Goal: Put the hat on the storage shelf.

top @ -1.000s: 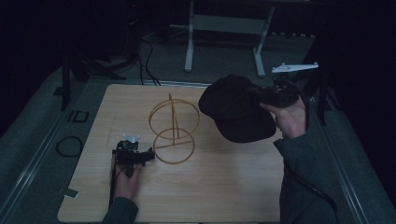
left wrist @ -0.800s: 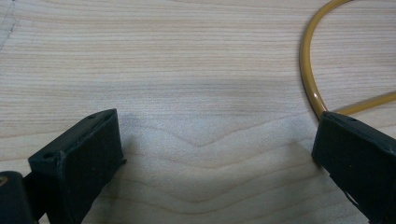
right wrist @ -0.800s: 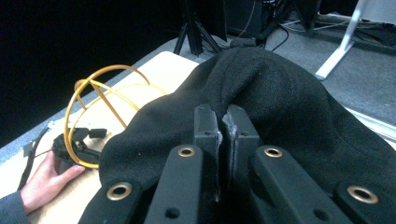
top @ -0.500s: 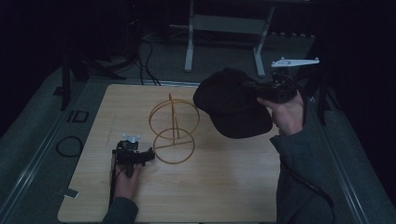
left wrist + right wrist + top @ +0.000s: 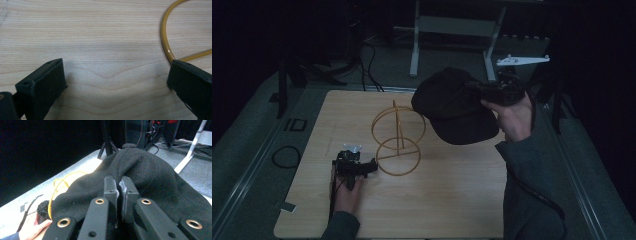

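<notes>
The right gripper [image 5: 479,90], fingers pinching the black cap [image 5: 452,105], carries it at two o'clock of the wire stand [image 5: 398,140]; next, lowering onto it. The left gripper [image 5: 371,165], fingers spread, rests on the surface [image 5: 437,200].

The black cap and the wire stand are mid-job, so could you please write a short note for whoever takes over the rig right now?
Right gripper: shut on the black cap, pinching its fabric and holding it in the air beside the stand's upper ring.
Left gripper: open, resting on the table at the base ring of the yellow wire stand; in the left gripper view one of its fingers sits at the wire.
Done: cap picked up and brought to the stand.
Left: probably set the cap on the stand, then release.
</notes>
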The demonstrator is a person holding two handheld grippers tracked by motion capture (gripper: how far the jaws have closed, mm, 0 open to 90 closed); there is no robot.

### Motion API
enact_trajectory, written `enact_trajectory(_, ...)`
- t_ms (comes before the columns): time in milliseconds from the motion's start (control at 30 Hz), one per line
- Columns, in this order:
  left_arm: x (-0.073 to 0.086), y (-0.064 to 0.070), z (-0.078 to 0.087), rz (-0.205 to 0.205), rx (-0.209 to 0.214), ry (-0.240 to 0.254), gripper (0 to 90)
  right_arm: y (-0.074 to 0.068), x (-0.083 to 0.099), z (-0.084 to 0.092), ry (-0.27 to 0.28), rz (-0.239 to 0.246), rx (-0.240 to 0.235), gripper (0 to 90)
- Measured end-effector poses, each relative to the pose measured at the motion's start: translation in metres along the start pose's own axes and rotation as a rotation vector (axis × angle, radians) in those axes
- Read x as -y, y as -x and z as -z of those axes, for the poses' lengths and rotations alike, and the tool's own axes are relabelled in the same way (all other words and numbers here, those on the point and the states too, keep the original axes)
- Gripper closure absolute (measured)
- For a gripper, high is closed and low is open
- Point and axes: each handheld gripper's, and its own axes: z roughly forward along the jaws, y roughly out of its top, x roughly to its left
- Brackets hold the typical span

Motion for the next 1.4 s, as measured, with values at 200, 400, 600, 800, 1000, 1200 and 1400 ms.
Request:
enact_trajectory(200, 0.0, 0.0, 0.0, -0.001, 0.0, 0.0, 1.2, -0.004, -0.003, -0.003, 0.009, 0.002, -0.012, 85.4)
enact_trajectory(400, 0.0, 0.0, 0.0, 0.0, 0.0, 0.0, 1.2, -0.007, -0.006, -0.006, 0.016, 0.007, -0.021, 85.4)
enact_trajectory(600, 0.0, 0.0, 0.0, 0.0, 0.001, 0.0, 1.2, -0.01, -0.007, -0.011, 0.033, 0.006, -0.044, 85.3)
enact_trajectory(800, 0.0, 0.0, 0.0, -0.001, 0.0, 0.001, 1.2, -0.014, -0.009, -0.014, 0.042, 0.012, -0.057, 85.3)
enact_trajectory(1000, 0.0, 0.0, 0.0, 0.002, 0.0, 0.004, 1.2, -0.025, -0.017, -0.015, 0.063, 0.027, -0.094, 85.3)
enact_trajectory(1200, 0.0, 0.0, 0.0, 0.002, 0.001, 0.003, 1.2, -0.034, -0.022, -0.018, 0.077, 0.04, -0.125, 85.3)
enact_trajectory(1400, 0.0, 0.0, 0.0, 0.003, -0.001, 0.006, 1.2, -0.048, -0.023, -0.031, 0.069, 0.055, -0.177, 85.3)
